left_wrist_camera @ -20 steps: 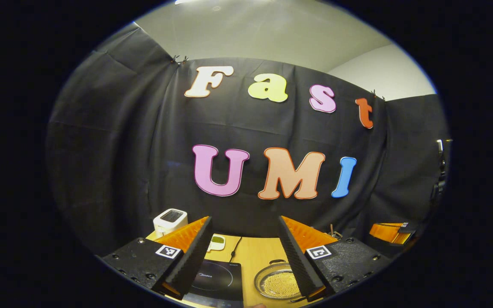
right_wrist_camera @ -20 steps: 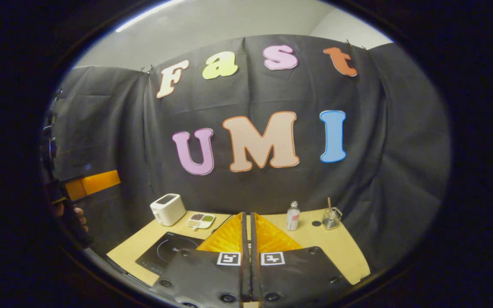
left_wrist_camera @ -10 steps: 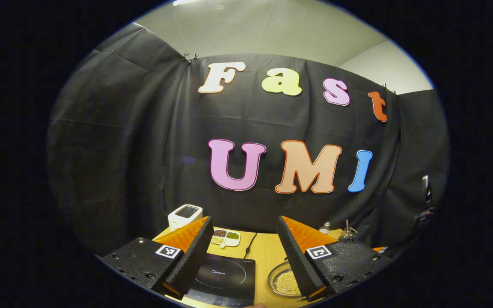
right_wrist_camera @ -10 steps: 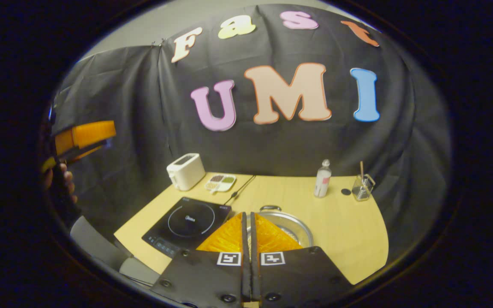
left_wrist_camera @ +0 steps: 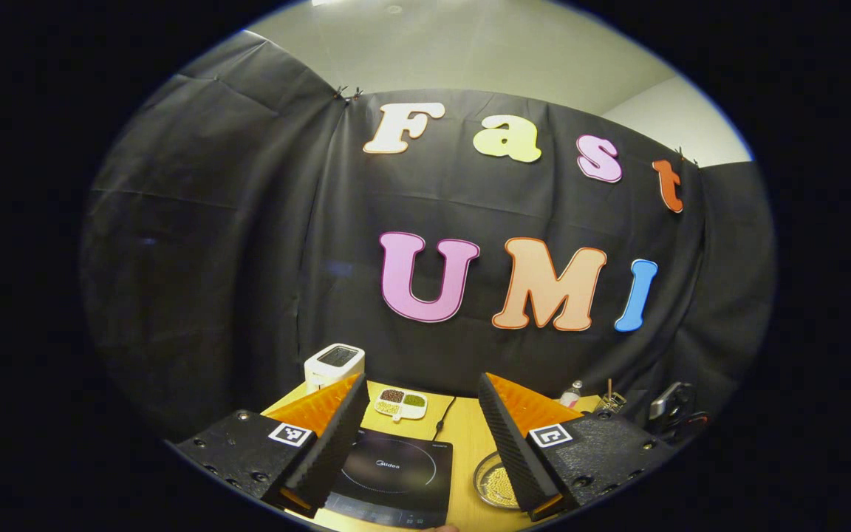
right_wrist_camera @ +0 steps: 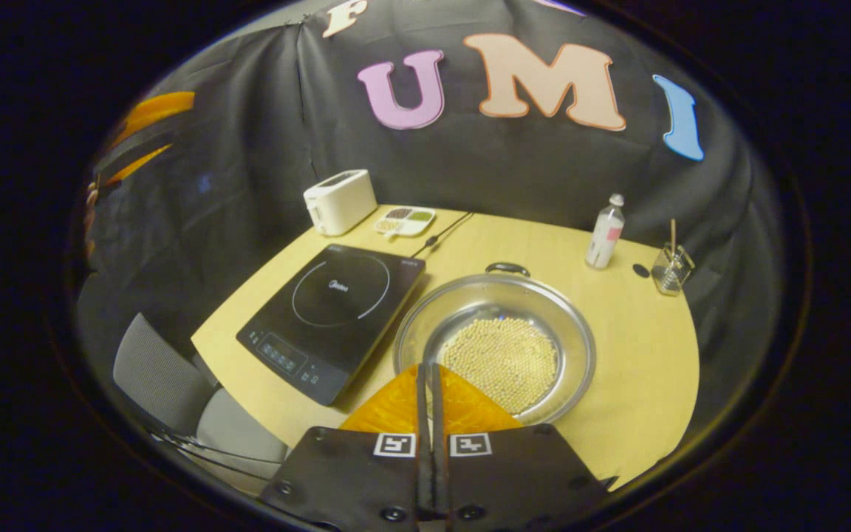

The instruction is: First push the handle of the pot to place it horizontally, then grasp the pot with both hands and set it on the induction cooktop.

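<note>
1. The pot (right_wrist_camera: 496, 340) sits on the wooden table (right_wrist_camera: 640, 347), just right of the induction cooktop (right_wrist_camera: 333, 314), rim nearly touching its edge. It's got a layer of small pale beads in the bottom. One small dark handle (right_wrist_camera: 507, 267) shows on the far rim.
2. Right gripper (right_wrist_camera: 429, 369) has its fingers pressed together with nothing between them, hovering above the pot's near rim, so the tips cover a bit of that rim in the right gripper view.
3. Left gripper (left_wrist_camera: 419, 443) has its fingers spread wide, holding nothing, up in the air over the near side of the table. Between the fingers you see the cooktop (left_wrist_camera: 392, 476); the right finger hides part of the pot (left_wrist_camera: 496, 484).
4. Stuff along the back: white toaster (right_wrist_camera: 339, 201), a divided dish (right_wrist_camera: 405, 220) of small dark and green bits, and the cooktop's cable (right_wrist_camera: 444, 233).
5. Back right: a small bottle (right_wrist_camera: 605, 233), a dark round cap (right_wrist_camera: 640, 270) and a glass jar (right_wrist_camera: 671, 267) with a stick in it, well apart from the pot.
6. Grey chair (right_wrist_camera: 174, 384) sits at the table's left near corner.
</note>
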The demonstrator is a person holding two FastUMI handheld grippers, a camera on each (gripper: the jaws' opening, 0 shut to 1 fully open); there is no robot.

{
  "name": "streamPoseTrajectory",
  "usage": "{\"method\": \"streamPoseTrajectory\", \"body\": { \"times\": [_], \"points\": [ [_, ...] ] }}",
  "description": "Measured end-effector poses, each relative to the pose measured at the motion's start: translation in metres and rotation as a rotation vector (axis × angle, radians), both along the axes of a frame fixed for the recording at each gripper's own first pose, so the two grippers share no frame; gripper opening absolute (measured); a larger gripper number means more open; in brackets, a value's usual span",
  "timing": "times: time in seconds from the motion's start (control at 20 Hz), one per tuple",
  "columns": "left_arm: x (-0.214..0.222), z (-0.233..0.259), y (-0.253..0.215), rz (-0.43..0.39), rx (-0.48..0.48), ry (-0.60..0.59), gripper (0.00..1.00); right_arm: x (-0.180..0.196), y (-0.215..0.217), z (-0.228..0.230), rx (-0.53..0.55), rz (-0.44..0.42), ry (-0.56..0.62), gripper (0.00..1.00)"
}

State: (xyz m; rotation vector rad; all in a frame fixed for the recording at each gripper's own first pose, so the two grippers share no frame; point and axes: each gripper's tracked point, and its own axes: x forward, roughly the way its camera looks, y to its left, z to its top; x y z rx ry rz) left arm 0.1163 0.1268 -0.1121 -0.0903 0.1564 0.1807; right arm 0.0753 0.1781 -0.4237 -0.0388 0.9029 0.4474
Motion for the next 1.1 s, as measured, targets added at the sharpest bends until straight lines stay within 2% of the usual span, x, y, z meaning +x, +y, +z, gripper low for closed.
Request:
{"method": "streamPoseTrajectory", "body": {
  "times": [0.1, 0.15, 0.4, 0.5, 0.55, 0.6, 0.8, 0.85, 0.9, 1.1],
  "points": [
    [-0.002, -0.001, 0.005, 0.011, -0.007, -0.001, 0.86, -0.01, 0.005, -0.02, -0.013, 0.013, 0.051, 0.0],
    [-0.003, -0.001, 0.008, 0.017, -0.008, -0.002, 0.86, -0.014, 0.004, -0.031, -0.021, 0.023, 0.08, 0.03],
    [-0.008, -0.001, 0.019, 0.039, -0.005, -0.006, 0.87, -0.036, 0.0, -0.067, -0.064, 0.076, 0.189, 0.03],
    [-0.009, -0.003, 0.021, 0.041, -0.008, -0.004, 0.96, -0.044, 0.004, -0.075, -0.067, 0.084, 0.224, 0.03],
    [-0.009, -0.001, 0.021, 0.04, -0.011, -0.009, 0.86, -0.05, 0.006, -0.08, -0.078, 0.087, 0.238, 0.03],
    [-0.009, -0.002, 0.022, 0.041, -0.012, -0.012, 0.91, -0.053, 0.004, -0.086, -0.096, 0.09, 0.253, 0.03],
    [-0.012, -0.003, 0.026, 0.042, -0.009, -0.009, 0.91, -0.059, -0.006, -0.104, -0.113, 0.052, 0.308, 0.03],
    [-0.012, -0.003, 0.026, 0.044, -0.01, -0.007, 0.96, -0.06, -0.009, -0.107, -0.116, 0.041, 0.317, 0.0],
    [-0.013, -0.005, 0.027, 0.044, -0.011, -0.005, 0.96, -0.06, -0.011, -0.109, -0.117, 0.034, 0.327, 0.03],
    [-0.018, -0.007, 0.031, 0.045, -0.01, -0.001, 0.96, -0.06, -0.019, -0.112, -0.137, 0.014, 0.334, 0.0]
  ]
}}
